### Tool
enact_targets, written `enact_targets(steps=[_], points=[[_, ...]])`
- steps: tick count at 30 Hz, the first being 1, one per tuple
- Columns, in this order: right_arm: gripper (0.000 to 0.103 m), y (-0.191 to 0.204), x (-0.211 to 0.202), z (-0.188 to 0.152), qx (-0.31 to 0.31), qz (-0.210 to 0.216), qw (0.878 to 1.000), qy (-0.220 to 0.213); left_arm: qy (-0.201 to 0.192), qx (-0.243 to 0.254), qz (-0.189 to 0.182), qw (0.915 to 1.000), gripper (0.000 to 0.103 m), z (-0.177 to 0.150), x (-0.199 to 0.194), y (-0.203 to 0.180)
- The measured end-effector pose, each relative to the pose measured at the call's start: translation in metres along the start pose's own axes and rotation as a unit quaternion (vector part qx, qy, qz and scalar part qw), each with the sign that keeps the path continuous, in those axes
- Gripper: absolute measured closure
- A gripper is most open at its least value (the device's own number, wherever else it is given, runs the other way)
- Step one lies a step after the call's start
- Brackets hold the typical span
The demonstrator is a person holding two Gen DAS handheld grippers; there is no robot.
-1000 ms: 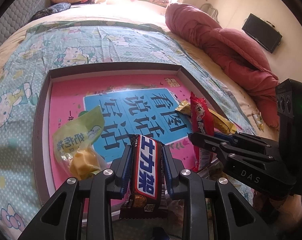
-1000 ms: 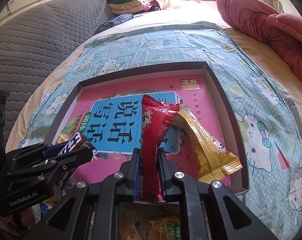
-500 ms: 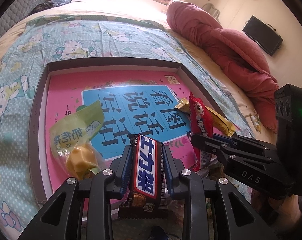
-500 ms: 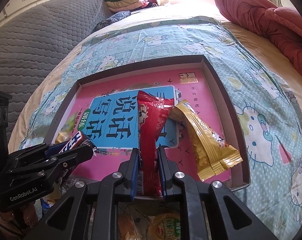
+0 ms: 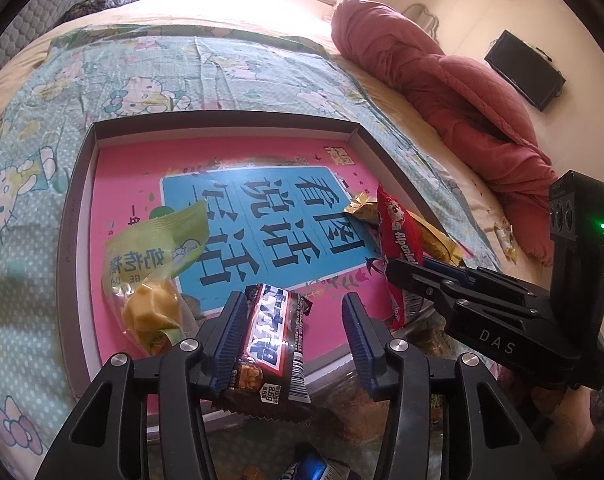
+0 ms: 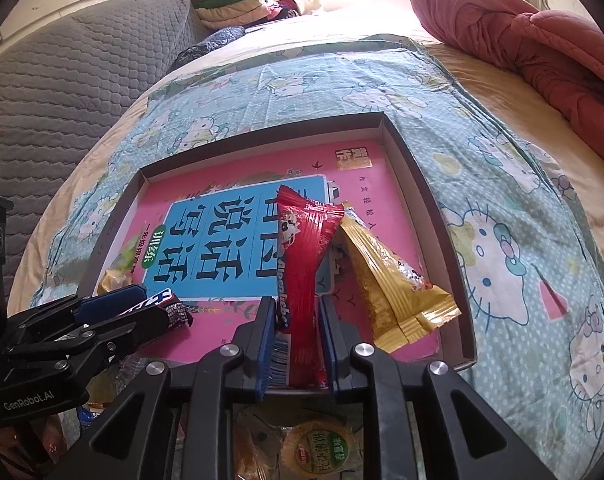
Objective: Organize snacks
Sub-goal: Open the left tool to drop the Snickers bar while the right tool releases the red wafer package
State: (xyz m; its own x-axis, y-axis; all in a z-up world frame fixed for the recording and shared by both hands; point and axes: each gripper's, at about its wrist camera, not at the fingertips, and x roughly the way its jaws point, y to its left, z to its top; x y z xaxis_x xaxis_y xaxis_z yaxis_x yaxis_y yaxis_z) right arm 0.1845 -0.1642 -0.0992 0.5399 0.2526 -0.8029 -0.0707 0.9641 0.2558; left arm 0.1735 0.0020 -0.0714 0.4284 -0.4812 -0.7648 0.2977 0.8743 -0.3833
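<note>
A: What do I log as changed on the left hand-held gripper (image 5: 291, 322)?

B: I see its jaws spread apart; the chocolate bar (image 5: 270, 346), clamped a second ago, now leans loose against the left finger (image 5: 231, 334).
</note>
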Motion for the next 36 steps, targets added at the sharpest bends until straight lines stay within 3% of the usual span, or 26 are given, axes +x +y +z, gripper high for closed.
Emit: enact_targets(steps=[8, 24, 36], points=[[0.072, -0.007, -0.009, 0.0, 0.012, -0.013, 1.0, -0.013, -0.019, 0.006, 0.009, 0.9998, 0.039, 0.002, -0.015, -0.004], [0.063, -0.011, -0.023, 0.002, 0.015, -0.025, 0.999, -0.032, -0.027, -0.003, 0.008, 0.9996, 0.031, 0.004, -0.024, 0.002], [0.062, -0.014, -0.043, 0.005, 0.019, -0.02, 0.998, -0.056, -0.055, -0.009, 0.017, 0.9983, 0.028, 0.005, -0.047, 0.01]])
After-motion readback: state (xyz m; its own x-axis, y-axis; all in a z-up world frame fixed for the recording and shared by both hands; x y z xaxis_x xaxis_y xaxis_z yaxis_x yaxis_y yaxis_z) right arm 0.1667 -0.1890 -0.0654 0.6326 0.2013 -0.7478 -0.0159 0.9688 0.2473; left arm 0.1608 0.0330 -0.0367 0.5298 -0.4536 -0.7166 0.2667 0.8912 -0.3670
